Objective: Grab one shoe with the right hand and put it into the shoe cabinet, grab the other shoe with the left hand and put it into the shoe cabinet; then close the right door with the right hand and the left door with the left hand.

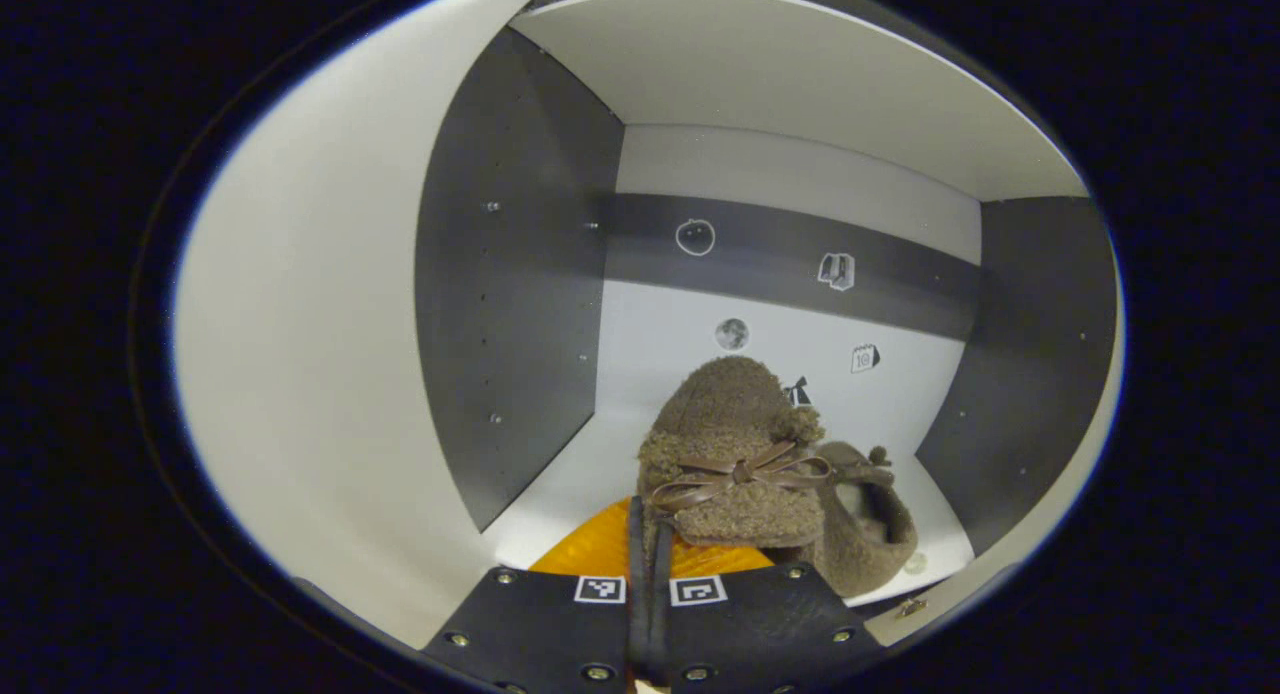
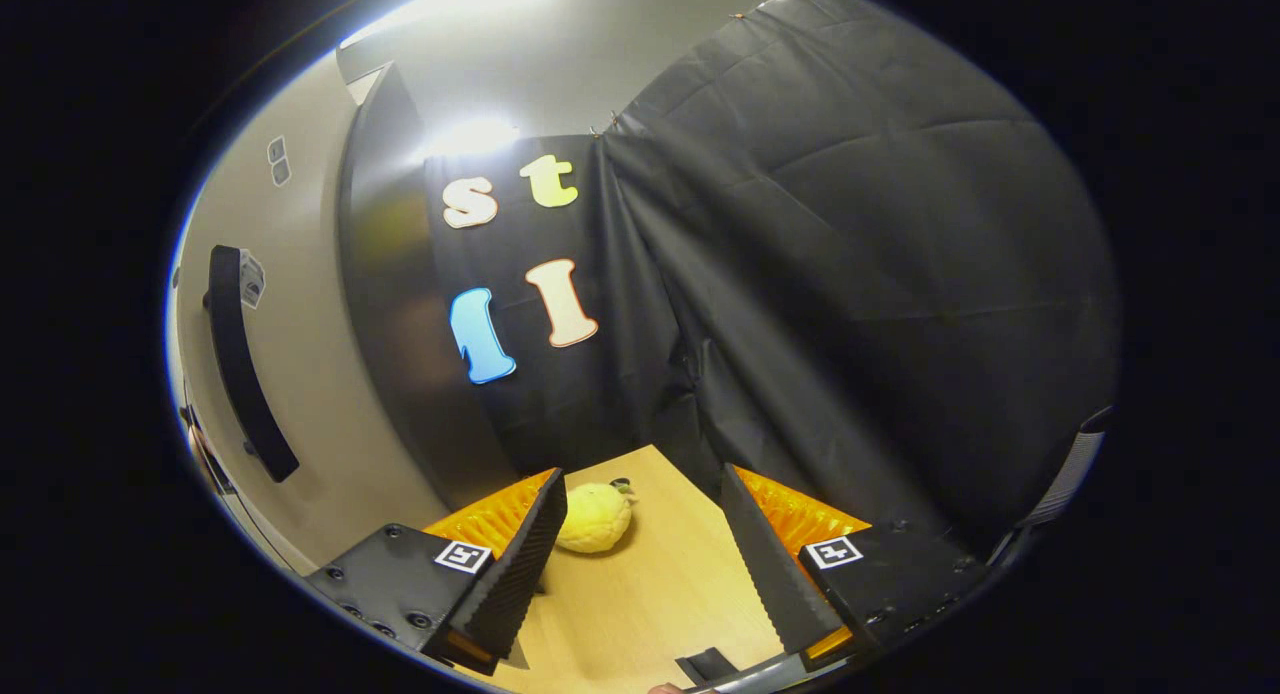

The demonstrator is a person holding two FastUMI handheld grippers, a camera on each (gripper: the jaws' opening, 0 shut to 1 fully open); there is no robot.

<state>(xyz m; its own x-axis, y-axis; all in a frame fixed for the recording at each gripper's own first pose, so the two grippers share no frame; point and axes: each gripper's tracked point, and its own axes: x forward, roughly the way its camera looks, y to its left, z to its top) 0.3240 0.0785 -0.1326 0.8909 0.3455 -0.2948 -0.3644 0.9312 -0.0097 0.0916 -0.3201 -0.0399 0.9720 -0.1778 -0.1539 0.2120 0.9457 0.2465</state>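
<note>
In the left gripper view my left gripper [image 1: 648, 519] is shut on the rim of a brown fuzzy shoe [image 1: 735, 439] with a leather bow. I hold it inside the shoe cabinet [image 1: 520, 304], just above its white floor. A second brown shoe [image 1: 868, 534] rests on that floor, right behind and to the right of the held one, touching it or nearly so. In the right gripper view my right gripper [image 2: 640, 519] stands open over a wooden table [image 2: 650, 594] with nothing between its fingers. The cabinet's pale door [image 2: 310, 394] with a black handle [image 2: 245, 364] is at its left.
The open white left door [image 1: 300, 374] curves along the left side of the left gripper view. Dark side walls and a back wall with small stickers [image 1: 695, 237] bound the compartment. A yellow plush toy [image 2: 595, 516] lies on the table between my right fingers, farther off.
</note>
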